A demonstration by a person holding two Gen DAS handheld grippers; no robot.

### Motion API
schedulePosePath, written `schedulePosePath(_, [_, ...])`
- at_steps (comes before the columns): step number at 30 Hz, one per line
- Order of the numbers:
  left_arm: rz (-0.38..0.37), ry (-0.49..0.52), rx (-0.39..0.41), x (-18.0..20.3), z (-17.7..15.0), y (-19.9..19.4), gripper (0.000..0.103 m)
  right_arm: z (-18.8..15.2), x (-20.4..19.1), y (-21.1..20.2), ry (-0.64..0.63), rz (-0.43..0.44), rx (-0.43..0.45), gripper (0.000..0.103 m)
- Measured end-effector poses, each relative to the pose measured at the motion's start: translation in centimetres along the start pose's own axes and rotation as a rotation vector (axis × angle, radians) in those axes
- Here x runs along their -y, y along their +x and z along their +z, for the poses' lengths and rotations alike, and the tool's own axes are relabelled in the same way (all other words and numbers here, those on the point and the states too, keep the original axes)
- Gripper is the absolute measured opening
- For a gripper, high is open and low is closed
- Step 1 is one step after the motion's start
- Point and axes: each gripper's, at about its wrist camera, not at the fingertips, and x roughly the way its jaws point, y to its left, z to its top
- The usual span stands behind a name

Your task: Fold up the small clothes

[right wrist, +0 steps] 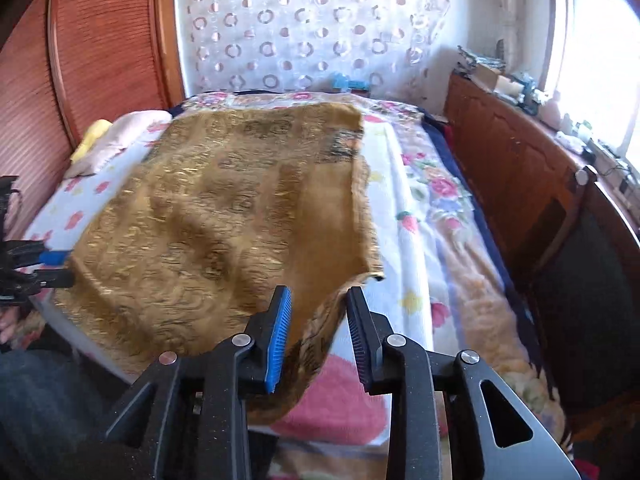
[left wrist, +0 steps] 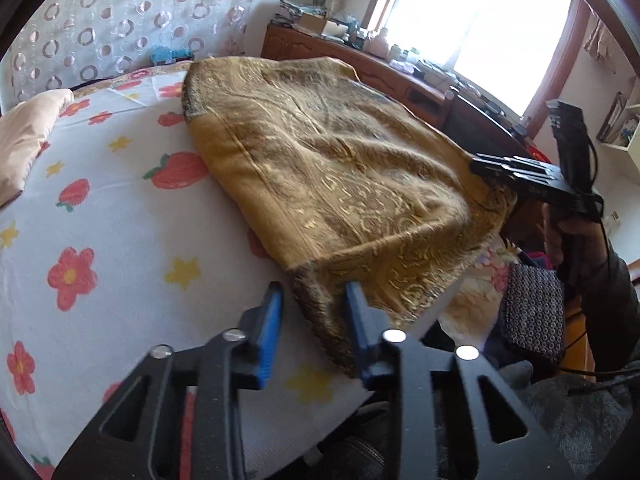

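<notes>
We find the cloth (left wrist: 332, 168), a mustard-gold woven piece with a raised paisley figure and a darker fringed border, lying spread across the near half of the bed (left wrist: 100, 208), its near edge hanging toward the bed's front. It drapes in soft ripples and slumps over the edge, so we judge it limp and light to middling in weight, with a coarse nap that should give the pads good friction and little risk of slip; nothing about it looks fragile, though the fringe could snag. The two near corners are the sound places to take hold, well inside the fringed border, where the weave is dense. The left gripper (left wrist: 314, 320) stands at the near left corner with its blue pads narrowly parted; the border lies between them, but we see a gap on the left pad's side and cannot confirm a pinch. The right gripper (right wrist: 318, 320) sits at the near right corner, which curls up between its pads, again with visible clearance on the right side, so we record it as not clamped. In the left view the right gripper's tips reach the cloth's far edge. Beyond lie a pillow (left wrist: 28, 132), a wooden sideboard (right wrist: 512, 168) and a bright window (left wrist: 480, 28).
</notes>
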Motion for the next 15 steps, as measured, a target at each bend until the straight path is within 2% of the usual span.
schedulePosePath(2, [0.014,0.012,-0.009,0.5,-0.2,0.1,0.011,-0.4,0.4,0.7,0.019,-0.004,-0.016,0.03])
schedulePosePath(3, [0.027,0.021,-0.007,0.8,-0.2,-0.1,0.009,-0.1,0.6,1.2,0.027,-0.004,-0.018,0.03])
schedulePosePath(9, [0.012,0.054,-0.004,2.5,-0.5,-3.1,0.004,0.0,1.6,1.8,0.058,-0.001,-0.023,0.03])
schedulePosePath(15, [0.003,0.072,-0.043,3.3,-0.7,-2.8,0.004,-0.4,1.7,2.3,0.063,0.017,-0.041,0.03])
